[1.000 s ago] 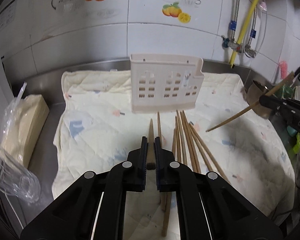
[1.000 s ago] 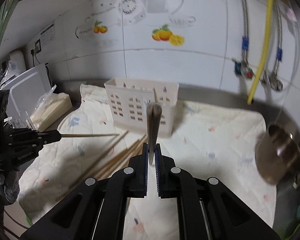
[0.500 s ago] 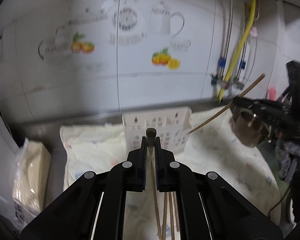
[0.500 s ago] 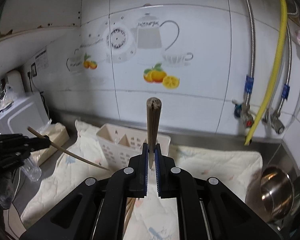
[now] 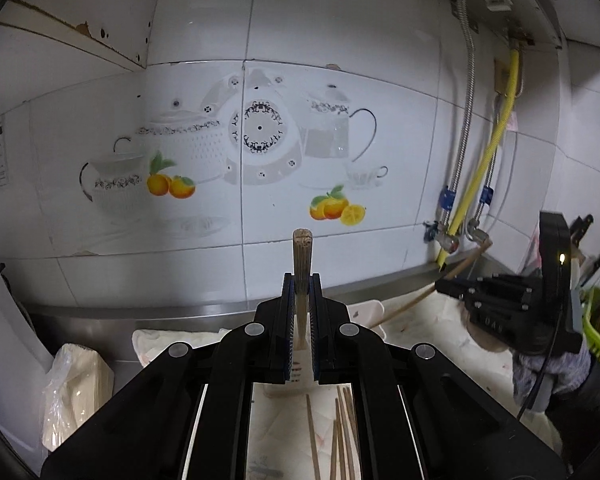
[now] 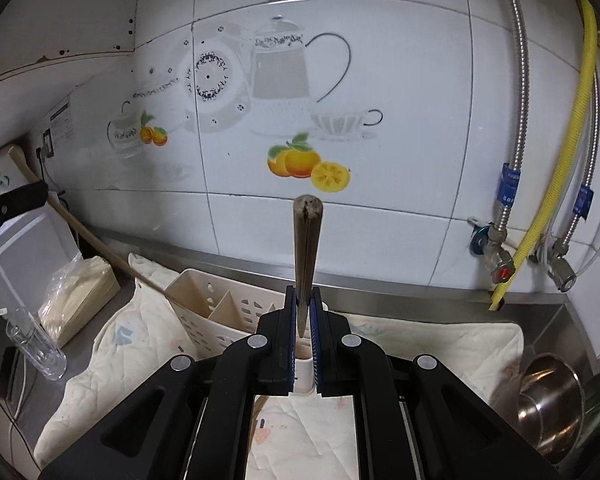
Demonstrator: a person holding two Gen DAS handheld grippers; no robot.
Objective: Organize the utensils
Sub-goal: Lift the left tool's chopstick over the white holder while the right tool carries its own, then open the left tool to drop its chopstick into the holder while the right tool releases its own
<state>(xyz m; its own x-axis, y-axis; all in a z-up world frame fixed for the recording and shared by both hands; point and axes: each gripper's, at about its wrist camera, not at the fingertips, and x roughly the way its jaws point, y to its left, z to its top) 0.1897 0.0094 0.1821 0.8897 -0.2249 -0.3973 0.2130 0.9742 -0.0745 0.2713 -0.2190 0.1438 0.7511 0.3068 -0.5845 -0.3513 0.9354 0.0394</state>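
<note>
Cream quilted cloth (image 6: 420, 344) spread over steel counter. Cream perforated plastic utensil caddy (image 6: 204, 304) upright at far side of cloth. Left gripper (image 5: 302, 308) pinching a brown wooden chopstick (image 5: 302, 264), tip slanting down into caddy. Right gripper (image 6: 304, 312) clamped on second wooden chopstick (image 6: 307, 248). Loose wooden chopsticks (image 5: 340, 432) lying flat, near side.

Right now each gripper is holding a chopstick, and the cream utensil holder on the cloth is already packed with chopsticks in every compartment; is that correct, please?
Not quite. Each gripper, left and right, does hold a chopstick, but the right wrist view shows the cream utensil holder on the cloth with its visible compartments empty; only the left-held chopstick's tip reaches its rim.
</note>
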